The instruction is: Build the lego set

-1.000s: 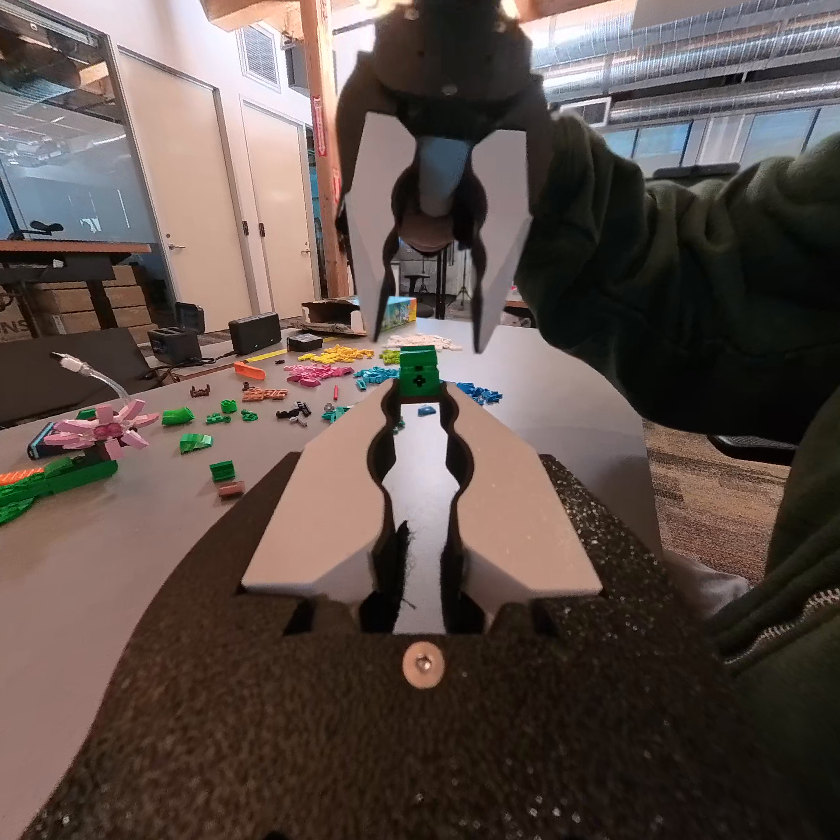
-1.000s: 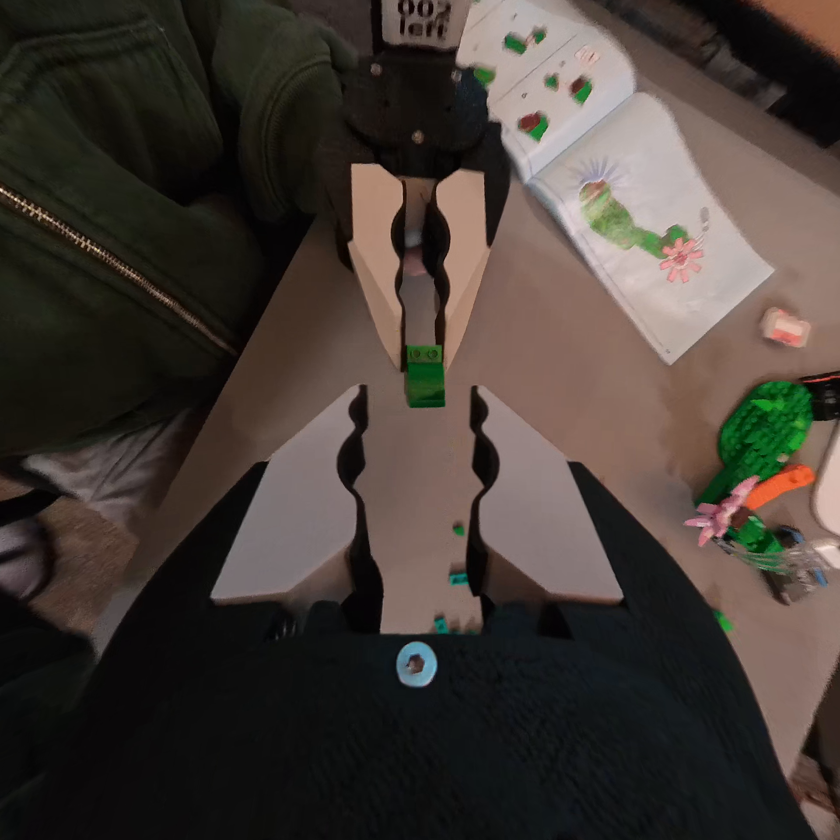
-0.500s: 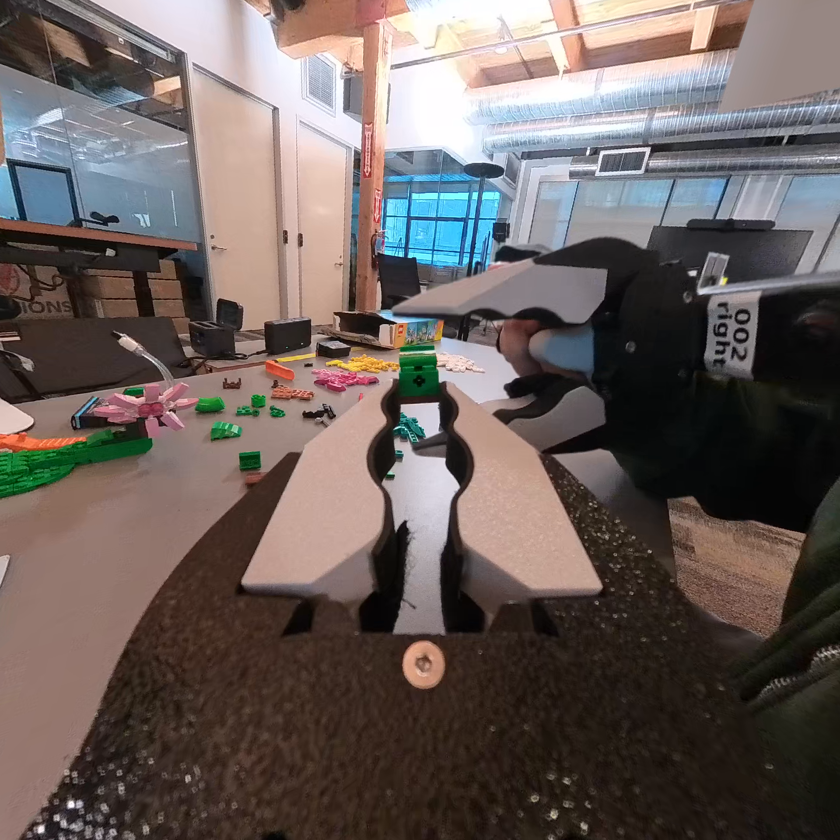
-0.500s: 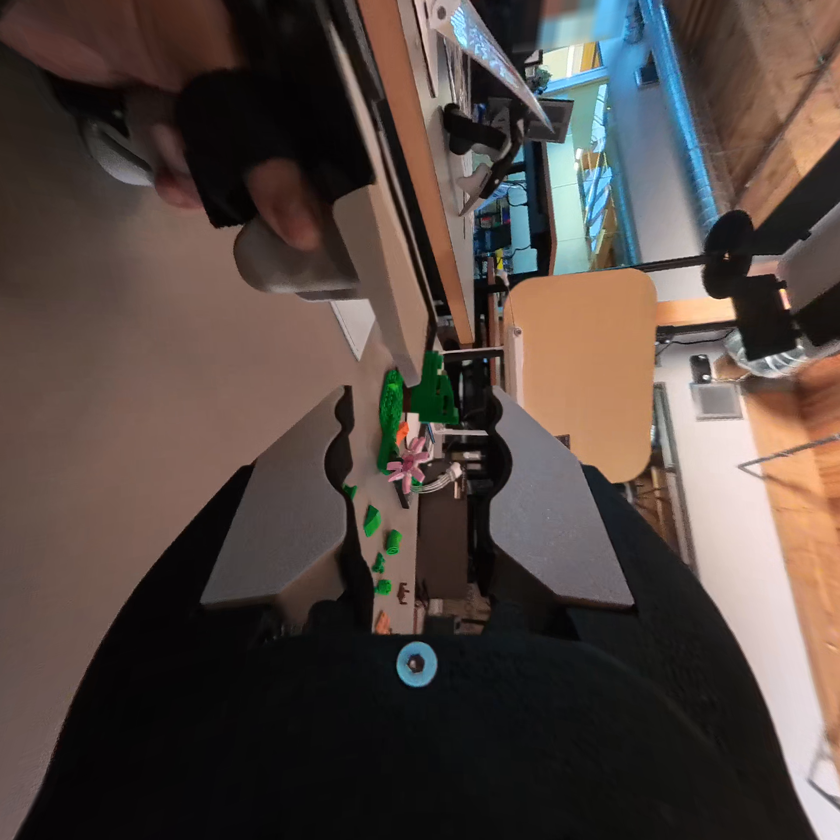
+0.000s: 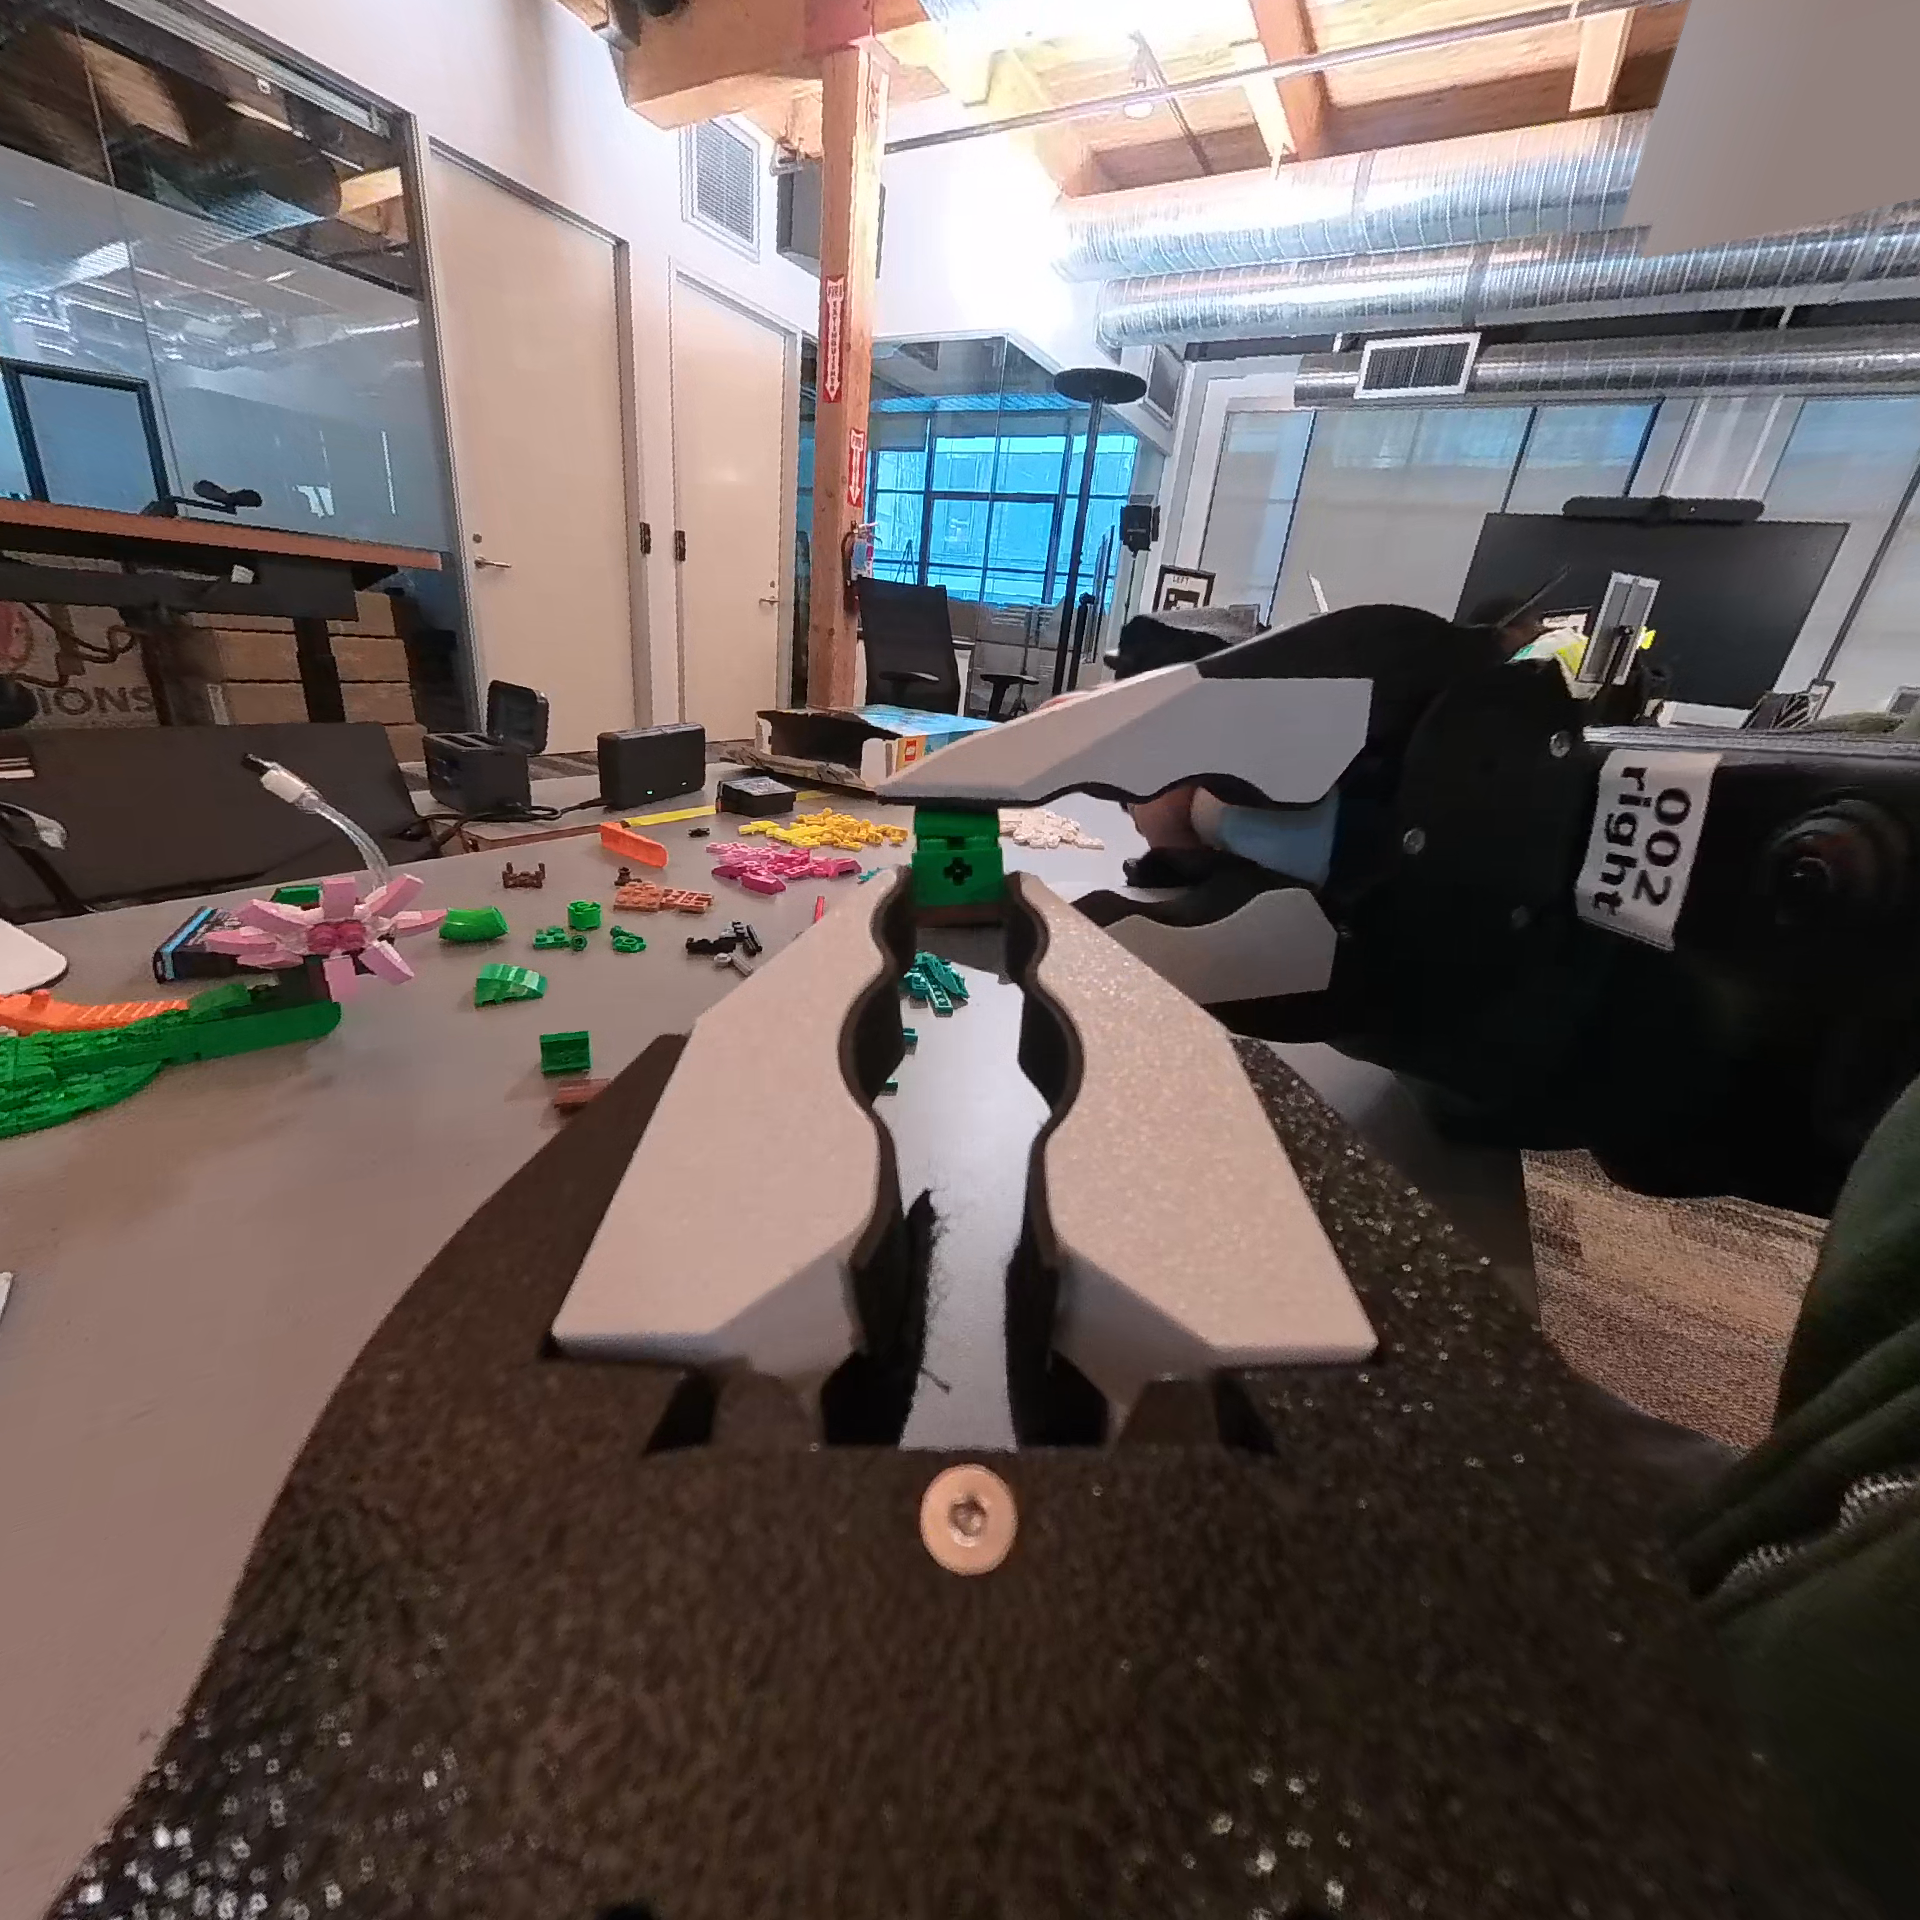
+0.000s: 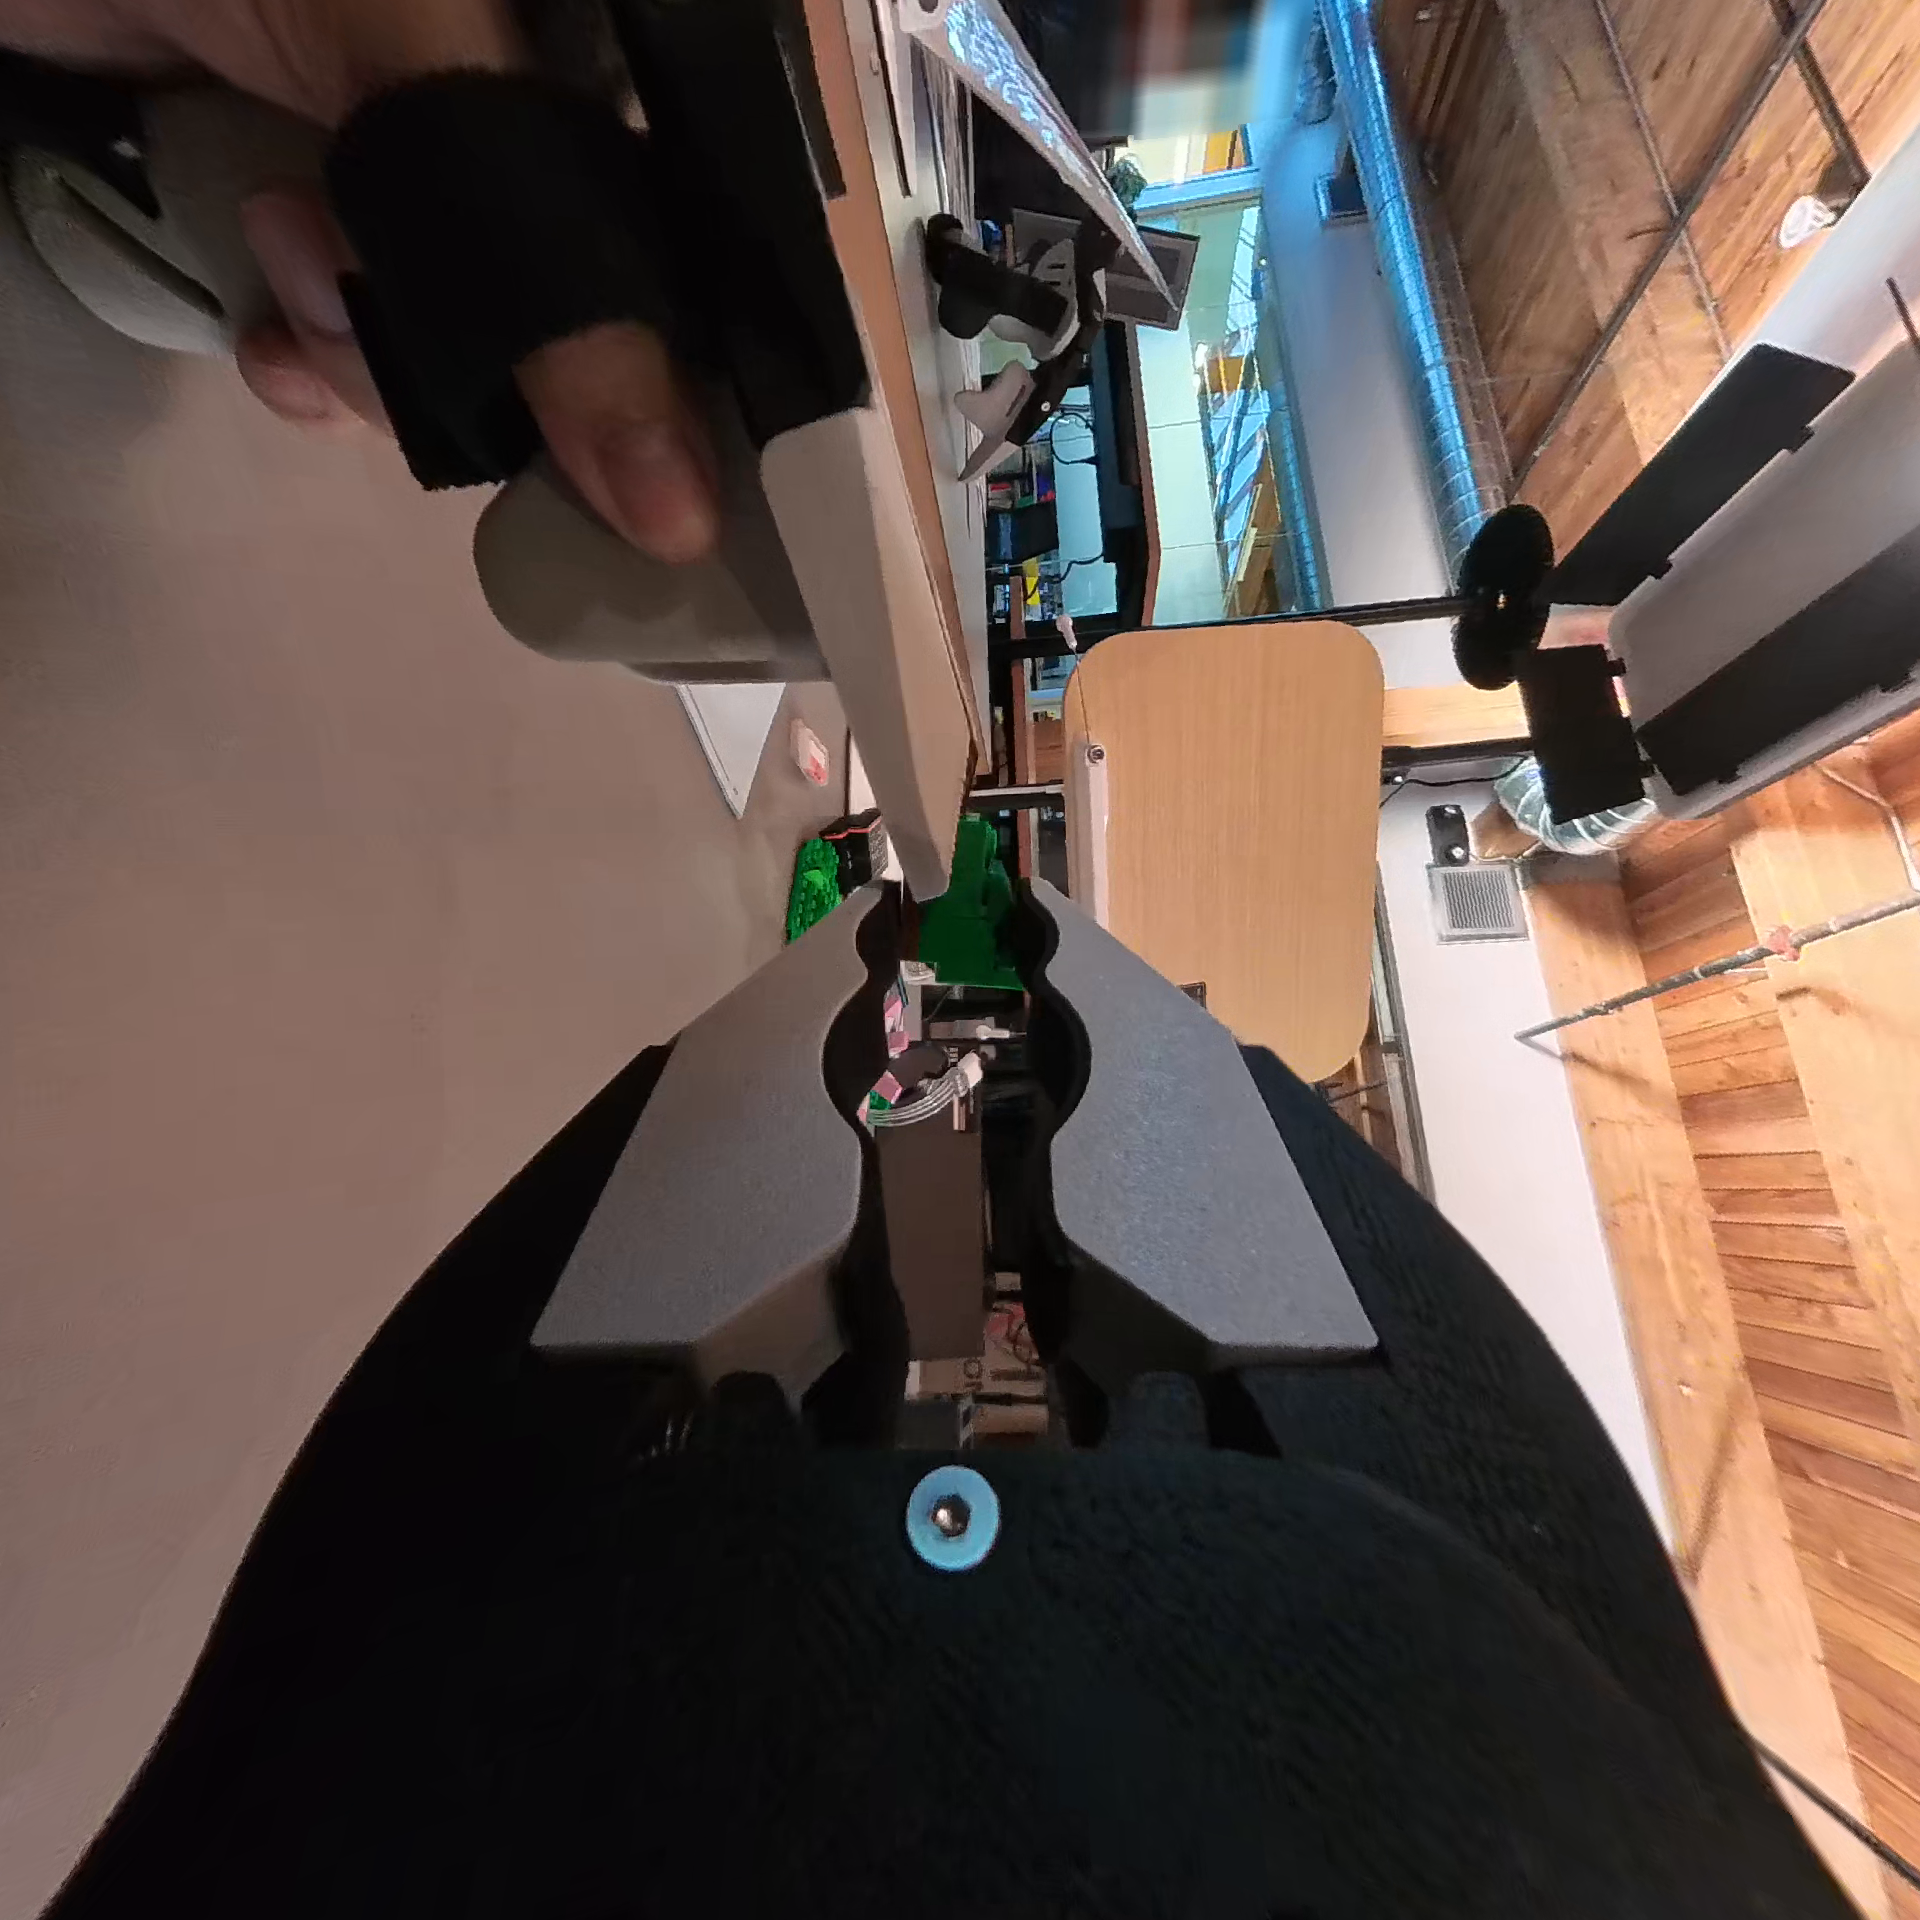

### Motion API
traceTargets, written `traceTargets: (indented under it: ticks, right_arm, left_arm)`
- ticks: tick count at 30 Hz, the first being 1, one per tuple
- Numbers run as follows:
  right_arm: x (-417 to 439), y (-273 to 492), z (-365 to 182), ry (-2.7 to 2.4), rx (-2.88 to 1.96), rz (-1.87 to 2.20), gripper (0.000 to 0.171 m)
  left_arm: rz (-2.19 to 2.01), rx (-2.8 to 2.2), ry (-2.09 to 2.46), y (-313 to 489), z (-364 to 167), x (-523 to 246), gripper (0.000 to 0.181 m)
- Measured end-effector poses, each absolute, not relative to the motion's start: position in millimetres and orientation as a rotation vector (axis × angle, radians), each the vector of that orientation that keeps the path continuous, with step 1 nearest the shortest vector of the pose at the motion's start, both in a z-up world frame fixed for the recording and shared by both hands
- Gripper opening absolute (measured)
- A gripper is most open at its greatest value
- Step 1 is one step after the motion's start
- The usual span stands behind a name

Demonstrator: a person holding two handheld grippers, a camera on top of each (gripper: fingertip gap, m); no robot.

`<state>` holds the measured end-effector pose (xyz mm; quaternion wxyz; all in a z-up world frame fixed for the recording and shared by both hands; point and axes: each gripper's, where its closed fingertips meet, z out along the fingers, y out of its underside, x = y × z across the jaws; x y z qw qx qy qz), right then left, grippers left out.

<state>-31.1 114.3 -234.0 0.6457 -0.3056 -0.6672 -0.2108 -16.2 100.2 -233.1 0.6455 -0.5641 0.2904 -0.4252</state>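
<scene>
Two grippers meet on one small green brick assembly [image 5: 957, 871], just above centre in the left wrist view. The left gripper [image 5: 958, 909] pinches it narrowly by the sides at its fingertips, likely to steady it in the air. The right gripper [image 6: 961, 914], rolled sideways, closes its fingers on the same piece from top and bottom — probably to press the stacked bricks firmly together. Loose pink, yellow and green pieces [image 5: 800, 847] lie sorted on the grey table [image 5: 312, 1143] behind, and the finished pink flower model [image 5: 322, 930] rests at mid left, out of the way.
</scene>
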Motion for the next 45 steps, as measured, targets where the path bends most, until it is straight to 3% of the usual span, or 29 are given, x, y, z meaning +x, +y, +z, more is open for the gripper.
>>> traceTargets:
  ticks: [16,21,24,35,38,39,45]
  right_arm:
    - [-29.6,116.0,-240.6,-1.591,-0.766,-0.393,0.019]
    - [-32.1,111.6,-240.1,-1.570,-0.779,-0.333,0.027]
    - [-31.8,111.6,-242.1,-1.585,-0.749,-0.380,0.019]
    - [-31.9,112.2,-242.3,-1.573,-0.831,-0.275,0.018]
    - [-28.4,115.4,-236.5,-1.536,-0.929,-0.176,0.045]
    - [-27.6,115.2,-233.2,-1.525,-0.943,-0.145,0.046]
    - [-27.0,113.5,-230.3,-1.555,-0.928,-0.151,0.033]
  left_arm:
    - [-0.952,-1.326,0.665,102.7,-237.7,-14.3,0.014]
    - [-0.914,-1.332,0.690,101.9,-239.8,-11.0,0.014]
    - [-0.917,-1.331,0.689,101.9,-239.7,-11.3,0.014]
    - [-0.937,-1.334,0.680,102.4,-239.1,-12.2,0.014]
    - [-0.958,-1.336,0.653,104.6,-238.0,-15.5,0.014]
    - [-0.974,-1.334,0.638,105.5,-237.0,-17.4,0.014]
    - [-1.026,-1.334,0.597,108.1,-235.1,-21.8,0.014]
